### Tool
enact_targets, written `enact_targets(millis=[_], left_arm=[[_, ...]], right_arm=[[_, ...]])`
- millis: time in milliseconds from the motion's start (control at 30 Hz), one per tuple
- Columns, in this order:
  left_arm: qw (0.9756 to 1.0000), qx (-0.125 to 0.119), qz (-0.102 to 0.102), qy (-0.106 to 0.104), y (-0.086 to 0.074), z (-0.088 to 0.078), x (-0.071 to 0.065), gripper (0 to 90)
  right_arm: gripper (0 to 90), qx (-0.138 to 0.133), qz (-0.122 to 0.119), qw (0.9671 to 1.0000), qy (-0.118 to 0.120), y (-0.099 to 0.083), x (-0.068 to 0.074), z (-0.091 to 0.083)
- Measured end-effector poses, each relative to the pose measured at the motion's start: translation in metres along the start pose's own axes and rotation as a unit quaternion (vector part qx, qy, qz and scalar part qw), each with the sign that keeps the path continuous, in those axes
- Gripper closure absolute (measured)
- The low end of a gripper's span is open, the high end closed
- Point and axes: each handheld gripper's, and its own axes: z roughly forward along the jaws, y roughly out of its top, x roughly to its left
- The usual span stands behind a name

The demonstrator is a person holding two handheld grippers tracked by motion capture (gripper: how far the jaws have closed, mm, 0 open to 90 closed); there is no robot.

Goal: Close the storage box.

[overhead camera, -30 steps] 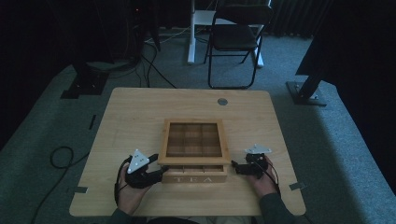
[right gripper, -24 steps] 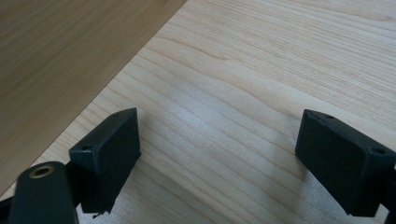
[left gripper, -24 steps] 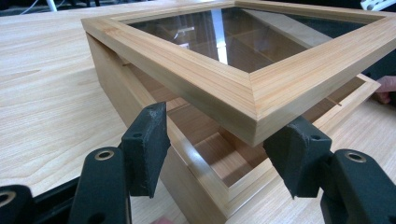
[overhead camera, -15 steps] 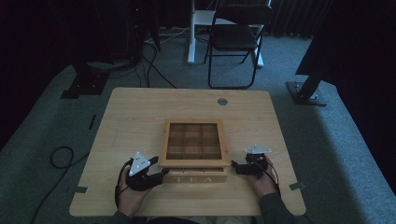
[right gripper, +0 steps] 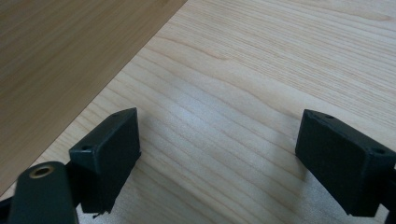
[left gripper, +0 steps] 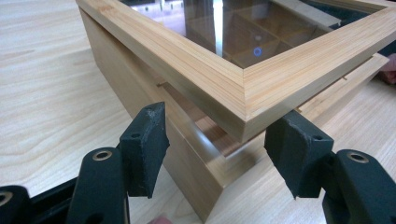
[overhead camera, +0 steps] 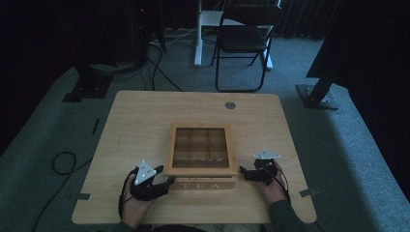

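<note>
A wooden tea box marked TEA stands mid-table, and its glass-paned lid sits slightly raised at the front. In the left gripper view a gap shows between the lid and the box base. My left gripper is at the box's front left corner. It is open, and its fingers straddle the lid's corner without closing on it. My right gripper is beside the box's right wall, open over bare table with nothing between its jaws.
The wooden table has a round grey cable port at its far edge. A black folding chair and stand bases are on the carpet beyond. Cables lie on the floor at the left.
The lid's front edge has lifted a little off the box base. Both hands have stayed at the box's front corners.
</note>
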Motion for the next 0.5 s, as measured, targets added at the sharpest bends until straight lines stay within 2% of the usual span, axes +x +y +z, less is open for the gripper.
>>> enact_targets(millis=[167,267,367,500], left_arm=[[0.9999,0.011,0.001,-0.001,-0.005,-0.001,-0.003,38.6],[0.9998,0.016,0.009,0.002,-0.007,-0.002,-0.005,38.0],[0.9999,-0.011,-0.004,-0.012,-0.006,-0.010,-0.006,37.6],[0.9991,-0.039,-0.016,-0.007,-0.001,-0.021,0.001,37.5]], right_arm=[[13.4,0.000,0.000,1.0000,0.000,0.000,0.000,0.000],[13.4,0.001,0.000,1.0000,0.000,0.000,0.000,0.000],[13.4,0.000,0.000,1.0000,0.000,0.000,0.000,0.000],[13.4,0.000,0.001,1.0000,-0.001,0.000,0.000,0.000]])
